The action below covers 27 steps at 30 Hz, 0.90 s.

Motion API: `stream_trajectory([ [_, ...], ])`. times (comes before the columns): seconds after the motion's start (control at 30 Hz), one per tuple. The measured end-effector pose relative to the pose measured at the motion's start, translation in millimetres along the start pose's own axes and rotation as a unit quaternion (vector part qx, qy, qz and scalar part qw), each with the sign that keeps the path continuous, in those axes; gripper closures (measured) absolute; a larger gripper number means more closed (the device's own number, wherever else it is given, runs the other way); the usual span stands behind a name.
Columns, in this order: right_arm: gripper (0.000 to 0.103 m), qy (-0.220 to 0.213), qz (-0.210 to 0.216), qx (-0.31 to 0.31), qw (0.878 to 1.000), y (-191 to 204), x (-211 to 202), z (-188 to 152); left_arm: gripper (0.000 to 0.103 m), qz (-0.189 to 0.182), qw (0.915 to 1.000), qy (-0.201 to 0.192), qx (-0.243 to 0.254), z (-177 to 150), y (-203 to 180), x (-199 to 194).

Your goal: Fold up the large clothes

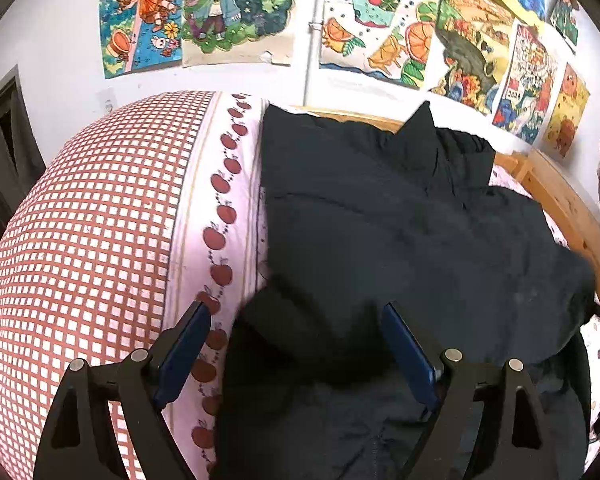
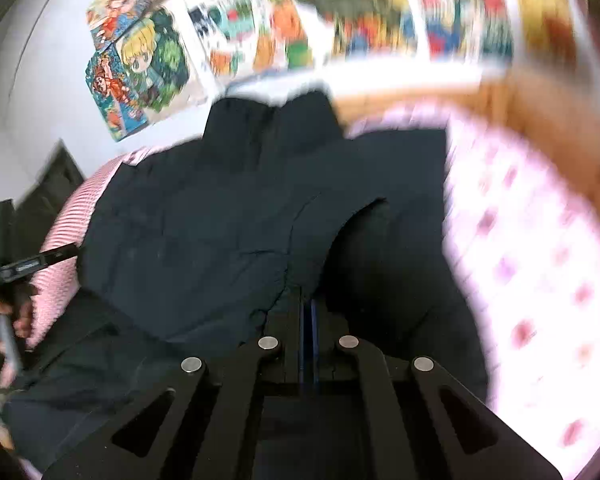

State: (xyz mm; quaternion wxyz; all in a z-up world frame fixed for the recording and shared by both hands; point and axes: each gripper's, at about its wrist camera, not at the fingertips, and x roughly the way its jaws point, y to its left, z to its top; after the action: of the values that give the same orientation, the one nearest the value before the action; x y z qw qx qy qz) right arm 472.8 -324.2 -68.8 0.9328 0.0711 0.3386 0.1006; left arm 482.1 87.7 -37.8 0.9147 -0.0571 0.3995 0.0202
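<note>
Where it lies on the bed (image 1: 100, 208), black coat (image 1: 400, 220) between spread left fingers (image 1: 406, 344), its edge pinched by right fingers (image 2: 305, 312).

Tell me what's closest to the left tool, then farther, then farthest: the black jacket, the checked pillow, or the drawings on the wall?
1. Black jacket: its edge lies between the left tool's open jaws.
2. Checked pillow: to the left, on the bed.
3. Drawings: up on the wall, beyond the bed.

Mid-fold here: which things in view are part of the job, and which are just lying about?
Job:
- black jacket
- left gripper, open above it
- right gripper, shut at a fold of the jacket

Just there:
- checked quilt
- apple-print sheet
- wall drawings
- wooden bed frame
</note>
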Motion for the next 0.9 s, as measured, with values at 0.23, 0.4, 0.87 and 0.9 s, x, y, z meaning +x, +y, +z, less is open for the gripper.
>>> stream_trajectory([
  [0.23, 0.094, 0.026, -0.106, 0.003, 0.994, -19, 20, 8, 0.017, -0.005, 0.9992, -0.019, 0.036, 11, -26, 20],
  [0.4, 0.081, 0.005, -0.124, -0.026, 0.992, -12, 30, 7, 0.016, -0.021, 0.9977, -0.01, 0.063, 14, -54, 47],
  [0.87, 0.075, 0.054, -0.144, -0.115, 0.981, 7, 97, -39, 0.003, 0.035, 0.9924, 0.006, 0.118, -21, -69, 101],
  [0.9, 0.075, 0.053, -0.146, -0.117, 0.981, 7, 99, -40, 0.002, 0.039, 0.9921, 0.005, 0.119, -23, -70, 104],
])
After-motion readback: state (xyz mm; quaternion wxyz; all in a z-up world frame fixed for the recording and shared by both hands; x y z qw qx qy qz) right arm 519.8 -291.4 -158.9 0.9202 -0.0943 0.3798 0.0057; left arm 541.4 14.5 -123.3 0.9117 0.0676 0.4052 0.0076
